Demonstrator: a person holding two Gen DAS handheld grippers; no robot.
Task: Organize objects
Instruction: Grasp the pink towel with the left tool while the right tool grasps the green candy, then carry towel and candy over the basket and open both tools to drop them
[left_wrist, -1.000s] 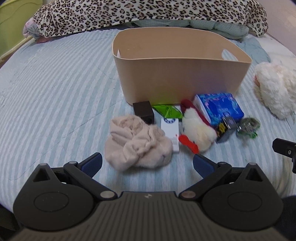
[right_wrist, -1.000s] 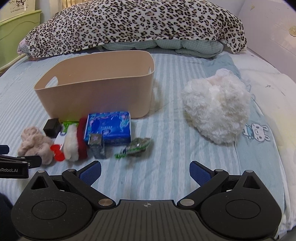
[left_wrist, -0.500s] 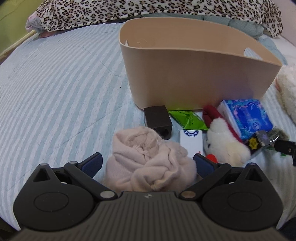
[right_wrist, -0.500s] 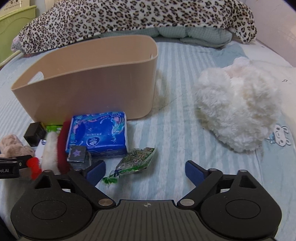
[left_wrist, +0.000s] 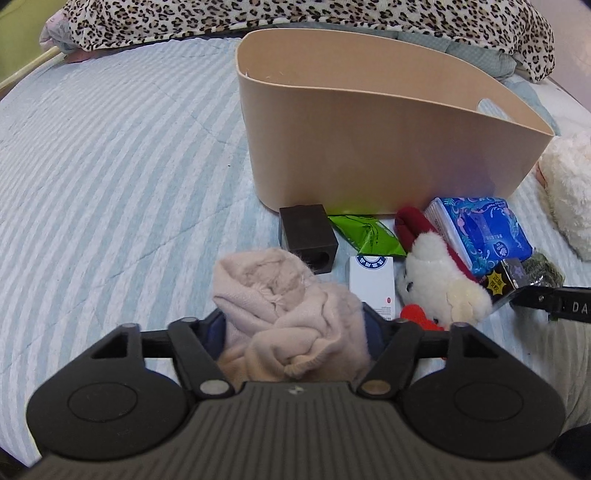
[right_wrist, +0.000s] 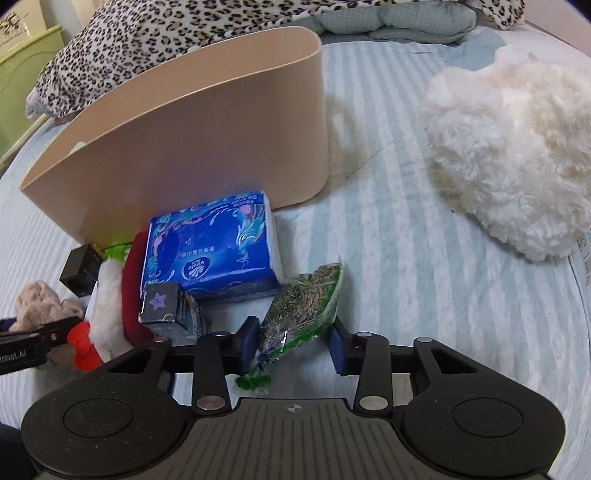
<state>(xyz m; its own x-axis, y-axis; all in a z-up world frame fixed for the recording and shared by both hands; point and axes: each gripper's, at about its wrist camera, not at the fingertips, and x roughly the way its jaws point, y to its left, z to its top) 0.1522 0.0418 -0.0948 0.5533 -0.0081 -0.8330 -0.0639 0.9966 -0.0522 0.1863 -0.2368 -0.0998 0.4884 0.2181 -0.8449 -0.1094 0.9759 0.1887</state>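
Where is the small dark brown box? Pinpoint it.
In the left wrist view, the small dark brown box sits centre, before the beige plastic bin, left of the green packet.

A big blanket with leopard spots lies in a heap along the top of the left wrist picture. In the right wrist picture it fills the upper left. Under it peeks a soft green quilt, at the top middle of the right wrist picture. The bed sheet has pale blue and white stripes and fills most of both pictures. A little cartoon print shows on the sheet at the right edge of the right wrist picture. A light green piece of furniture stands at the far upper left of that picture.
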